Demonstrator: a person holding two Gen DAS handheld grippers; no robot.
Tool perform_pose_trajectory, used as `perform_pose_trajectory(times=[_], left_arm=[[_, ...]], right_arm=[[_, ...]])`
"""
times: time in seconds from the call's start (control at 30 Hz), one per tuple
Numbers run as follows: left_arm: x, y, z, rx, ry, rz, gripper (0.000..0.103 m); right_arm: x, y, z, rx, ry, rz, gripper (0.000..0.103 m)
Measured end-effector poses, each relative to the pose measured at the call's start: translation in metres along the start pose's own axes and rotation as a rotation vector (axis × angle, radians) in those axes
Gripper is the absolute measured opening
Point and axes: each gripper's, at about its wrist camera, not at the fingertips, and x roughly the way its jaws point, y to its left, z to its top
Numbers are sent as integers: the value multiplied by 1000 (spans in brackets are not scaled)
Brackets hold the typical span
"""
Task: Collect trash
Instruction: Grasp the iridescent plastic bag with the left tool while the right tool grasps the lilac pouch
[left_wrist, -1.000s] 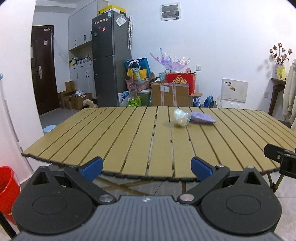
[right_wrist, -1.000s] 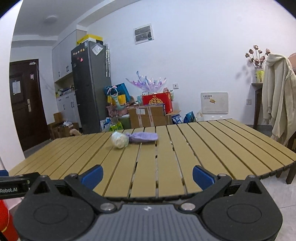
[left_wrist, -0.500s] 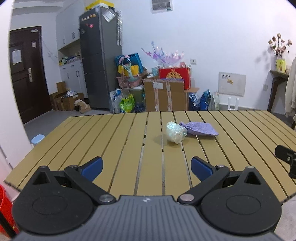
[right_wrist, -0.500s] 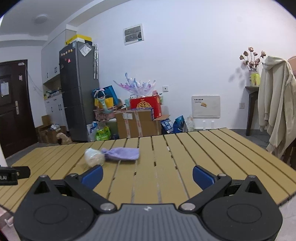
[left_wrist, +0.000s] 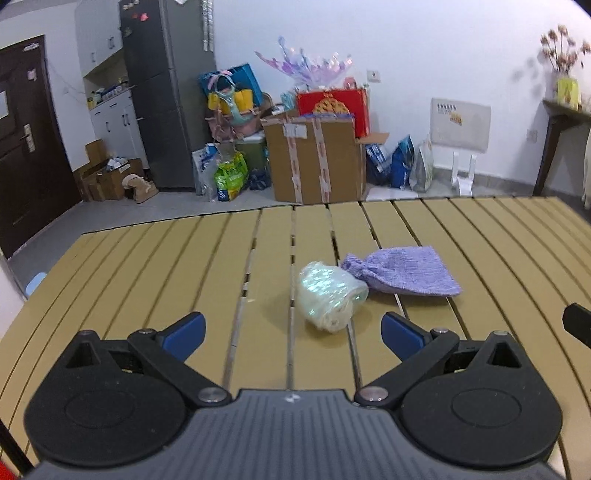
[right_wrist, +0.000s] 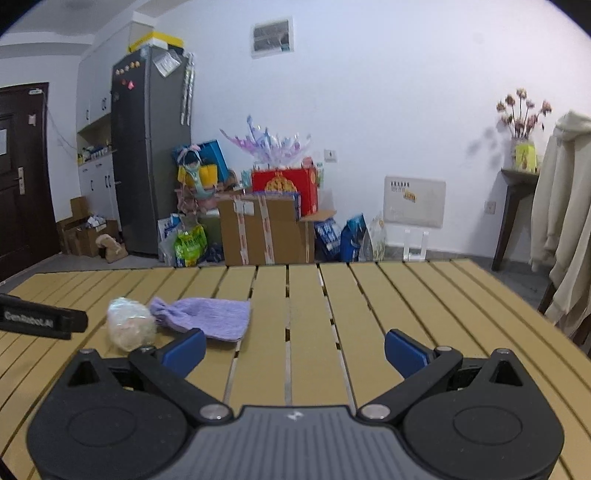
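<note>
A crumpled wad of clear plastic wrap (left_wrist: 330, 295) lies on the slatted wooden table (left_wrist: 147, 266), touching the tied neck of a purple cloth pouch (left_wrist: 404, 270) that lies flat to its right. My left gripper (left_wrist: 291, 334) hovers open just short of the wad, which sits slightly right of its centre line. In the right wrist view the wad (right_wrist: 130, 328) and pouch (right_wrist: 207, 317) lie ahead to the left, near the left fingertip of my open right gripper (right_wrist: 294, 351). Nothing is between either pair of fingers.
The table's far edge (right_wrist: 295, 266) faces a cluttered wall with cardboard boxes (right_wrist: 264, 230), bags and a grey fridge (right_wrist: 151, 158). A beige coat (right_wrist: 565, 229) hangs at the right. A side table (right_wrist: 517, 206) holds a vase. The other gripper's black tip (right_wrist: 40, 320) shows at left.
Both grippers have moved forward over the table and closer to the wad and pouch, which now look larger and nearer. Both stay open.
</note>
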Motion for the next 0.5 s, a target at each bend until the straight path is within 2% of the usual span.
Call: perform_pose_trajectory(times=[0.17, 0.37, 0.43, 0.47, 0.5], left_arm=[[49, -20, 8, 39, 29, 55, 103], [97, -29, 9, 30, 73, 40, 102], [107, -29, 12, 23, 87, 44, 92], [110, -28, 12, 15, 93, 34, 80], [112, -26, 13, 9, 100, 19, 62]], right_arm=[[40, -5, 7, 13, 36, -14, 103], [78, -1, 12, 21, 88, 15, 103], [87, 3, 13, 13, 101, 17, 103], [91, 6, 13, 8, 105, 18, 103], [94, 9, 13, 5, 109, 20, 103]])
